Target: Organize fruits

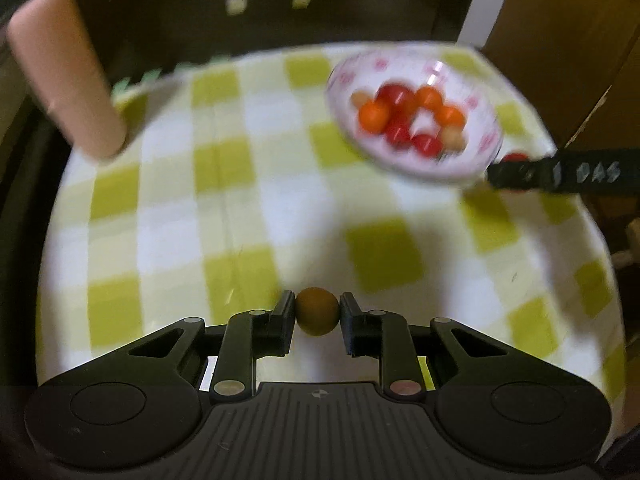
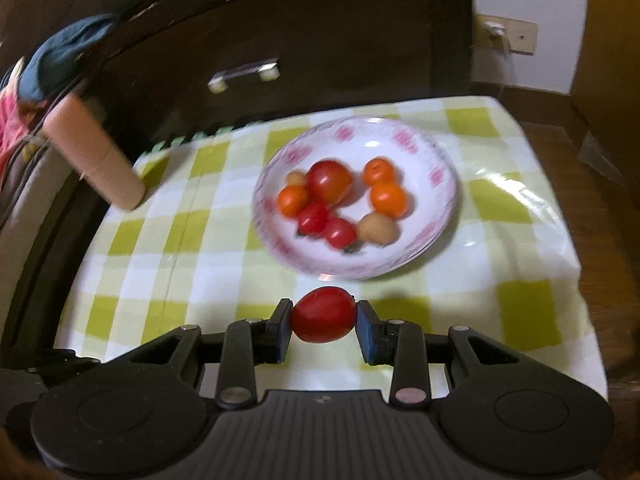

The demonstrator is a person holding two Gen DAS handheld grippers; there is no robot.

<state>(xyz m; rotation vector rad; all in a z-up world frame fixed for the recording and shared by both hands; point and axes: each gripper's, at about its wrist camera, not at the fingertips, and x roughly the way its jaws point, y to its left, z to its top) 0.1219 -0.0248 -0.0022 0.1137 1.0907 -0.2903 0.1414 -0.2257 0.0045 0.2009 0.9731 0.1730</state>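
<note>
A white bowl with pink marks [image 1: 472, 160] [image 2: 440, 168] holds several red, orange and tan fruits on a green-and-white checked cloth. My left gripper [image 1: 317, 312] is shut on a small brown round fruit [image 1: 317, 311], held over the cloth, near and left of the bowl. My right gripper [image 2: 323, 315] is shut on a red tomato [image 2: 323, 314] just in front of the bowl's near rim. In the left wrist view the right gripper's black finger [image 1: 560, 172] shows at the bowl's right edge, with the tomato [image 1: 515, 157] partly hidden.
A pink cylinder [image 1: 68, 72] [image 2: 96, 160] stands at the table's far left corner. A dark cabinet with a drawer handle [image 2: 244, 74] is behind the table. The checked cloth [image 1: 240, 200] [image 2: 180, 248] covers the table. A brown wooden floor [image 2: 600, 240] lies to the right.
</note>
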